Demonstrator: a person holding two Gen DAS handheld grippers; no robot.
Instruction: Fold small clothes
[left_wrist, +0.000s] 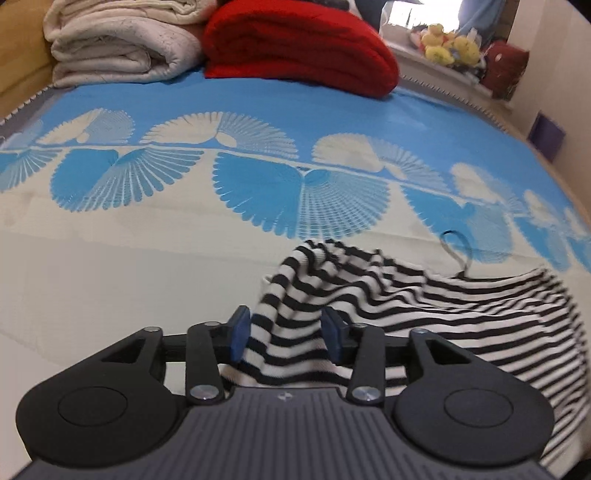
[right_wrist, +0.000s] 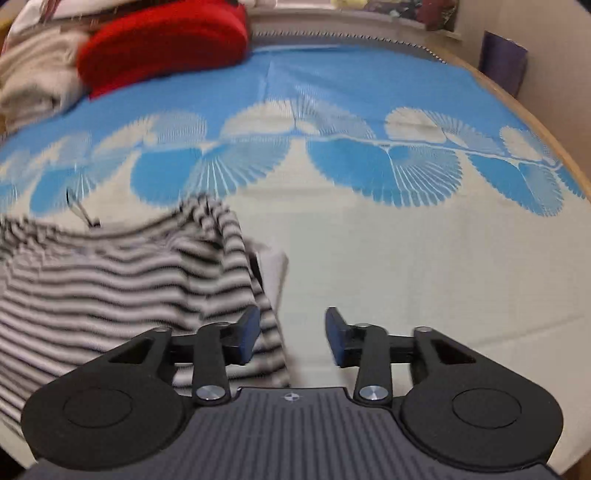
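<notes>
A black-and-white striped garment (left_wrist: 424, 306) lies rumpled on the blue-and-cream bedspread (left_wrist: 147, 258), with a thin black loop (left_wrist: 458, 247) at its far edge. My left gripper (left_wrist: 286, 332) is open; a raised fold of the striped cloth hangs loosely between its blue pads (left_wrist: 239, 332). In the right wrist view, blurred, the same garment (right_wrist: 110, 280) fills the left side. My right gripper (right_wrist: 291, 336) is open over the bedspread (right_wrist: 406, 258). The garment's right edge lies against its left pad (right_wrist: 248, 334), and the gap between the pads is mostly bare bedspread.
A folded red blanket (left_wrist: 295, 40) and a cream blanket (left_wrist: 118, 44) are stacked at the far end of the bed. Yellow plush toys (left_wrist: 447, 44) sit on a sill beyond. A purple box (right_wrist: 502, 59) stands by the wall at the right.
</notes>
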